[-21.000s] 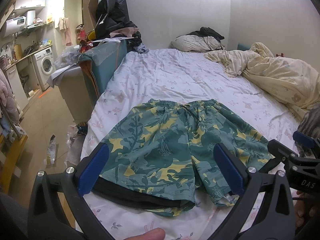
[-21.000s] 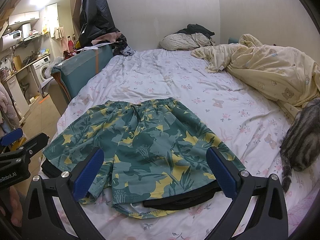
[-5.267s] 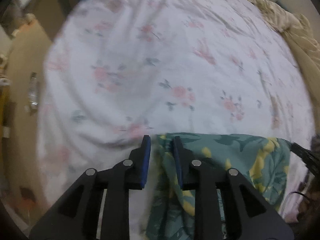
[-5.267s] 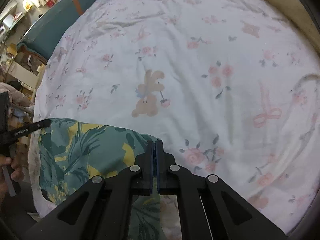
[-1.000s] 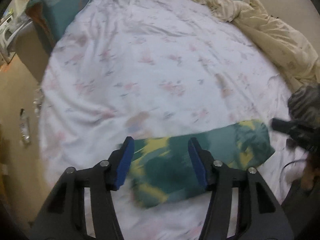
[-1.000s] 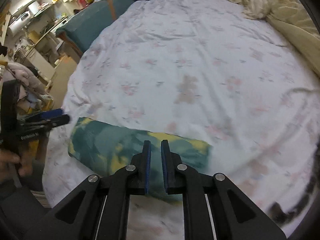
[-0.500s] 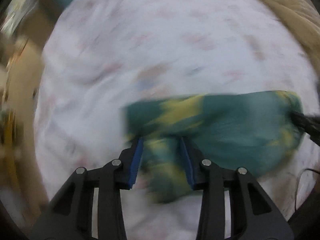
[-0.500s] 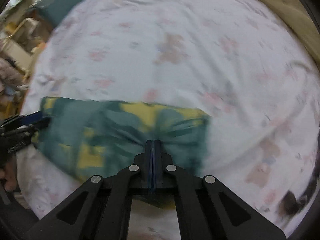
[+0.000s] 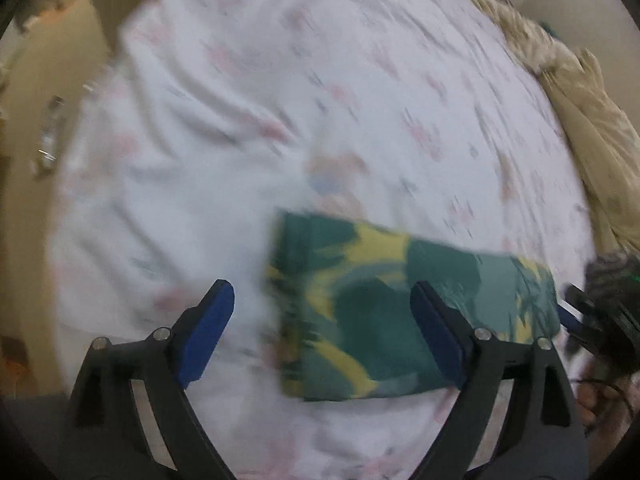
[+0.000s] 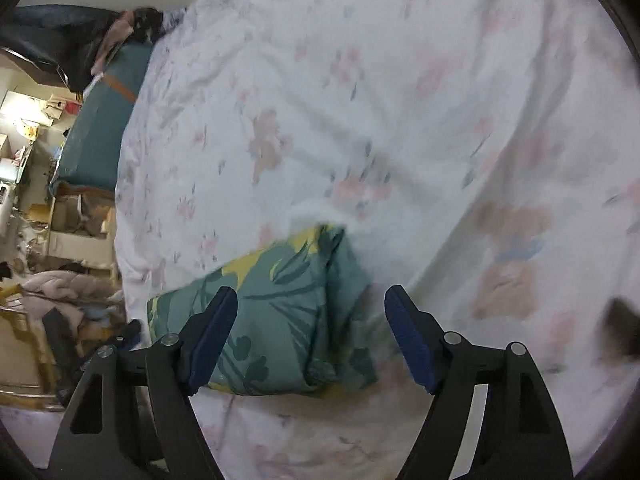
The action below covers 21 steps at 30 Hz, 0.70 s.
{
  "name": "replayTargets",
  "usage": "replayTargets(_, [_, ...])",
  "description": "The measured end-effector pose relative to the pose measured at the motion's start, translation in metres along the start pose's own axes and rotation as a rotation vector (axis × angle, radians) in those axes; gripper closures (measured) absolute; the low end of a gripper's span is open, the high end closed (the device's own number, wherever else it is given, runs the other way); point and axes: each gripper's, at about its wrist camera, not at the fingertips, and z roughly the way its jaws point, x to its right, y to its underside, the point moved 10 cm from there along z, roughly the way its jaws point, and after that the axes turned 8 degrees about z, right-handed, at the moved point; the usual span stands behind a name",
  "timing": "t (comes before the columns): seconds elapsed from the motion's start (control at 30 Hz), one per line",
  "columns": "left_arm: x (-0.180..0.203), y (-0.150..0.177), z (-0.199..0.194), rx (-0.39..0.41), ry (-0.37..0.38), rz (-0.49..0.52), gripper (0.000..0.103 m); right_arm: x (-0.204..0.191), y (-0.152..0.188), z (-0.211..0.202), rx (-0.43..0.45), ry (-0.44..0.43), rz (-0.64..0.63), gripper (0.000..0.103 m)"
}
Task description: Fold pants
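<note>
- The left gripper points steeply downward; its jaws are opening and stand wide, and its blue pads press on nothing.
- The right gripper also tilts downward; its jaws are opening, with the pads clear of any grip.
- The person's right hand shows at the edge of the left wrist view, holding the other tool.

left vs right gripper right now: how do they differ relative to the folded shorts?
The left gripper straddles the left end of the folded shorts, its left pad over bare bedsheet. The right gripper straddles the shorts' right end, its right pad over sheet. In each view the other gripper shows at the opposite edge. Shared: both point steeply down, jaws opening, blue pads clear of the cloth, gripping nothing.
</note>
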Motion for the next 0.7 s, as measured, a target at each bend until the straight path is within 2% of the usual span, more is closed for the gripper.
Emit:
replayTargets(0.07, [0.011,0.009,0.015,-0.050,-0.002,0.032,0.019,-0.006,0.011,0.023,-0.049,0.032,-0.044,0.026])
replayTargets(0.13, [0.017,0.012,0.023,-0.052,-0.007,0.056,0.023,-0.013,0.018,0.038,-0.095,0.043,-0.104,0.034])
replayTargets(0.17, [0.021,0.012,0.023,-0.050,0.000,0.056,0.039,-0.019,0.024,0.044,-0.100,0.039,-0.136,0.044])
replayTargets(0.2, [0.028,0.010,0.022,-0.053,0.043,0.066,0.052,-0.025,0.029,0.046,-0.098,0.028,-0.170,0.051])
replayTargets(0.23, [0.034,0.010,0.022,-0.065,0.077,0.082,0.076,-0.029,0.032,0.047,-0.098,0.026,-0.190,0.055])
replayTargets(0.27, [0.039,0.010,0.021,-0.076,0.091,0.108,0.090,-0.035,0.035,0.046,-0.094,0.022,-0.220,0.066])
replayTargets(0.37, [0.042,0.011,0.011,-0.067,0.096,0.124,0.095,-0.046,0.033,0.038,-0.075,0.013,-0.268,0.087])
replayTargets(0.4, [0.043,0.007,0.006,-0.049,0.107,0.113,0.095,-0.046,0.032,0.033,-0.061,0.002,-0.270,0.089])
replayTargets(0.5, [0.044,-0.010,-0.020,0.036,0.148,0.113,0.095,-0.054,0.021,0.017,-0.009,-0.064,-0.253,0.090])
replayTargets(0.57, [0.043,-0.021,-0.034,0.085,0.145,0.124,0.095,-0.069,0.014,0.006,0.031,-0.089,-0.292,0.091])
replayTargets(0.7, [0.052,-0.073,-0.066,0.211,0.136,0.150,0.096,-0.103,-0.019,-0.014,0.091,-0.140,-0.371,0.091])
